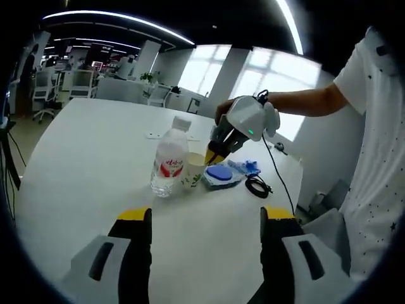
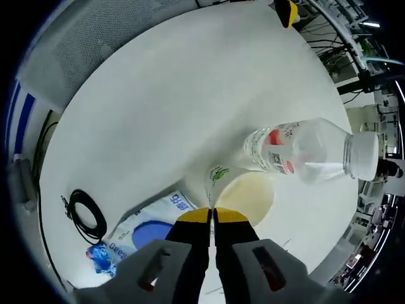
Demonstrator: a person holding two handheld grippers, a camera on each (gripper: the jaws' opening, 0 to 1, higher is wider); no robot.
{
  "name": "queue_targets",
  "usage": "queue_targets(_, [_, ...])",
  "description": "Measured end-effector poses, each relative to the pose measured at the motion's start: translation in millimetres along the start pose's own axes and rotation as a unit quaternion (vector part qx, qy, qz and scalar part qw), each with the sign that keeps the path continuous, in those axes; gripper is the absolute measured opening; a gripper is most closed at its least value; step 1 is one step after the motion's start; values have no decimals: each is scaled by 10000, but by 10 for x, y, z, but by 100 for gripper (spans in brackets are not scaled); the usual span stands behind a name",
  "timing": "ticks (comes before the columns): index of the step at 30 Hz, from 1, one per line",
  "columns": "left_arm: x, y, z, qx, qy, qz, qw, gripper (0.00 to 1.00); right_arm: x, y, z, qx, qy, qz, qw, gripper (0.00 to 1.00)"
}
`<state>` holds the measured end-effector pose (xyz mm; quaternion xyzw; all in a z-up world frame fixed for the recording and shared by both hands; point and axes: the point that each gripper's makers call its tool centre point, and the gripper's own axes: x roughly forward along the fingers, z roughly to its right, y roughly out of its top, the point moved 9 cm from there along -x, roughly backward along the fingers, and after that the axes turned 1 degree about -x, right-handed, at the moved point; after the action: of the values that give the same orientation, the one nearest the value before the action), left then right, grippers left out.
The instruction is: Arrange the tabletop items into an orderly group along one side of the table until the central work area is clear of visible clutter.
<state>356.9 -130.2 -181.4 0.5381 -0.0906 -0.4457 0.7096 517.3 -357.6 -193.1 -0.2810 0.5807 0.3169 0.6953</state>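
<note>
A clear water bottle (image 1: 169,162) (image 2: 297,151) with a red label stands on the white table (image 1: 88,152) (image 2: 171,95). Touching it is a paper cup (image 1: 193,171) (image 2: 248,193), empty inside. My right gripper (image 1: 212,154) (image 2: 212,216) comes down on the cup from above, jaws closed on the cup's rim. Beside the cup lie a blue-and-white packet (image 1: 220,174) (image 2: 150,229), a small blue wrapper (image 1: 250,166) (image 2: 100,259) and a coiled black cable (image 1: 256,185) (image 2: 88,213). My left gripper (image 1: 206,218) hangs open over bare table in front of the bottle.
The items sit close to the table's right-hand edge in the left gripper view. The person's arm and white shirt (image 1: 373,158) stand at that side. Office chairs (image 1: 44,88) and desks are beyond the far left edge. A small flat white thing (image 1: 155,135) lies farther back.
</note>
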Motion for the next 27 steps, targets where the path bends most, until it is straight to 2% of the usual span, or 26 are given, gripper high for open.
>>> queue_targets(14, [6, -5, 9, 3, -14, -13, 10000, 71, -4, -4, -22, 143, 20, 69, 9999, 4])
queue_targets(27, [-1, 8, 33, 42, -25, -34, 10000, 71, -23, -3, -72, 427, 69, 213, 9988, 18])
